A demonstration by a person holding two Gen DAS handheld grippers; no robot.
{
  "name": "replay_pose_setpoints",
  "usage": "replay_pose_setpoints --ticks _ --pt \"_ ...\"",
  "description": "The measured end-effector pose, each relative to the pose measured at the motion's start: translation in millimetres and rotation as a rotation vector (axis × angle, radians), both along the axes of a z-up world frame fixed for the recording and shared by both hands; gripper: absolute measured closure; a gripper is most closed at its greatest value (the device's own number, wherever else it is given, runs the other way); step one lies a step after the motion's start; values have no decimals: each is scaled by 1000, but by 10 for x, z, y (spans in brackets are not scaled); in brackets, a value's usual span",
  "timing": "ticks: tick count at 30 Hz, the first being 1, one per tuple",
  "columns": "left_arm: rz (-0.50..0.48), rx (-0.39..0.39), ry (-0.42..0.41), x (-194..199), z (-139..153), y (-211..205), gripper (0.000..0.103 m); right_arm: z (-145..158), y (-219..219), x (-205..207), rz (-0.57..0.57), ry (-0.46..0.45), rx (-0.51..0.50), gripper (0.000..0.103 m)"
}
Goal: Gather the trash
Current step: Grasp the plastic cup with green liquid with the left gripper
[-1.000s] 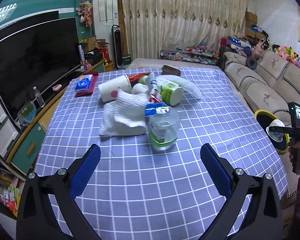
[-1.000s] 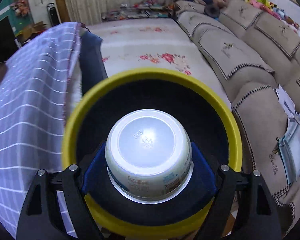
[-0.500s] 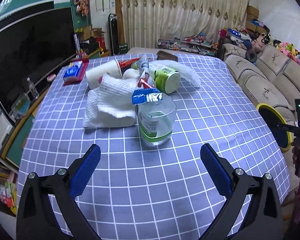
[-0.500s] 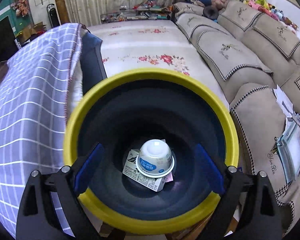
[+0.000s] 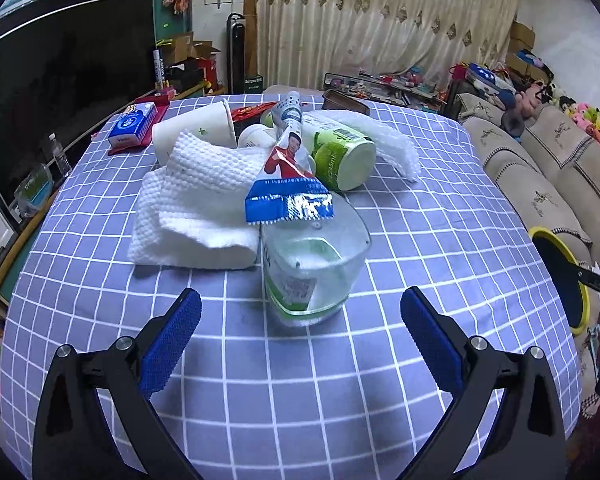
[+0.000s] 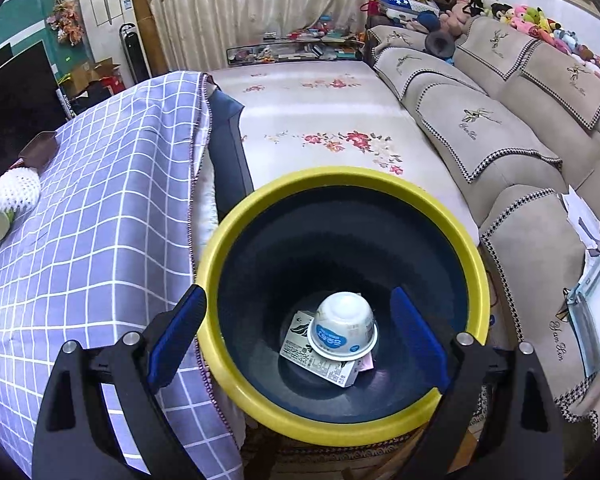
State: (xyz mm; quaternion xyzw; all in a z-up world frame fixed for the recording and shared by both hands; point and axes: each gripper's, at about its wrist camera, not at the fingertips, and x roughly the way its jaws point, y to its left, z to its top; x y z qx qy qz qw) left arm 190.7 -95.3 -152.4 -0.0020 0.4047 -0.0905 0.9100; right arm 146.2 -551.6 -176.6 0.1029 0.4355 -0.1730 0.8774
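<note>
A trash pile lies on the purple checked tablecloth: a clear plastic bottle on its side nearest me, a blue-and-red wrapper over it, white paper towels, a green-and-white cup and a white paper cup. My left gripper is open, just short of the bottle. My right gripper is open and empty above the yellow-rimmed dark bin. A white cup lies upside down on a carton at the bin's bottom.
The bin stands beside the table's right edge. A tissue pack and a brown tray sit at the table's far side. A sofa runs along the right, a TV along the left.
My right gripper opened and the white cup dropped into the bin; the gripper then lifted back. My left gripper moved closer to the clear bottle.
</note>
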Motion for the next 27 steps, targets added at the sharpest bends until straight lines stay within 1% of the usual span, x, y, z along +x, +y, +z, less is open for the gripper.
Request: replay_pose_setpoints --ticks 4,7,9,15,16,17,19,23,27 --pt "10 -1 -10 79 0 -37 7 -2 18 12 8 -2 4 15" --pt "12 6 -7 122 -1 -64 13 -16 13 25 11 -1 9 15" --pt "20 9 -1 159 -14 -78 21 -29 10 32 14 0 12 15" --pt "25 5 32 249 -102 -121 38 -96 9 60 21 8 18 15" --pt "25 6 35 259 -116 -132 39 -102 -2 59 20 9 19 15" --pt "22 6 38 259 -126 -140 44 -105 -5 62 18 9 20 15" --pt "23 15 35 263 -139 -154 50 -103 -32 57 11 8 21 15" --pt "21 -7 39 221 -144 -109 50 -107 -46 35 7 5 26 15" --pt "18 -1 44 142 -130 -55 50 -116 -15 30 18 7 28 15"
